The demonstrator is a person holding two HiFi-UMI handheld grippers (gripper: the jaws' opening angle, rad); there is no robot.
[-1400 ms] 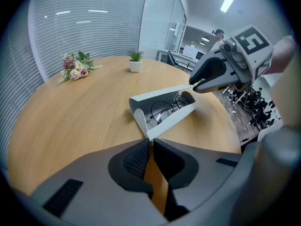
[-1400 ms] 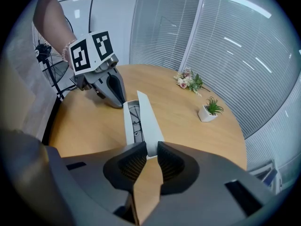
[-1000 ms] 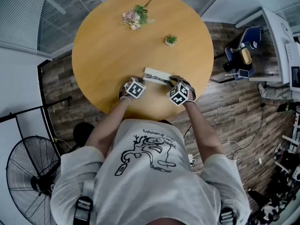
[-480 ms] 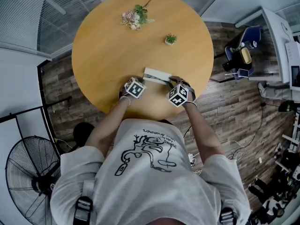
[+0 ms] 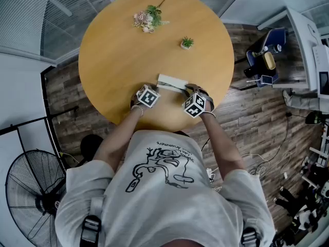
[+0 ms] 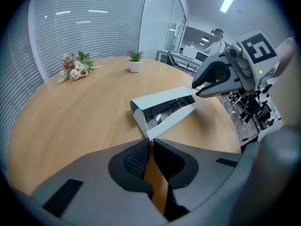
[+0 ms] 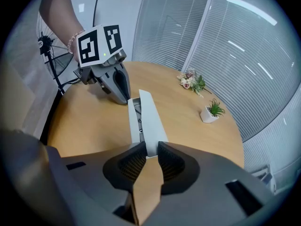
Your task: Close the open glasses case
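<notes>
A pale grey glasses case (image 5: 171, 81) lies near the front edge of the round wooden table (image 5: 115, 50). Its lid stands partly raised and glasses show inside the case (image 6: 164, 109). My left gripper (image 6: 150, 144) is shut on the case's near corner at its left end. My right gripper (image 7: 149, 154) is shut on the end of the raised lid (image 7: 146, 112). In the head view the left gripper (image 5: 154, 89) and the right gripper (image 5: 188, 89) sit at the two ends of the case. Each gripper faces the other across it: the right gripper (image 6: 196, 90) and the left gripper (image 7: 125, 98).
A small bouquet (image 5: 148, 18) lies at the table's far side and a little potted plant (image 5: 187, 43) stands right of centre. A floor fan (image 5: 31, 189) stands at the lower left, and a cluttered desk (image 5: 303, 45) at the right. The table edge runs just behind both grippers.
The right gripper has edged very slightly left and toward me. The case and the left gripper look unmoved.
</notes>
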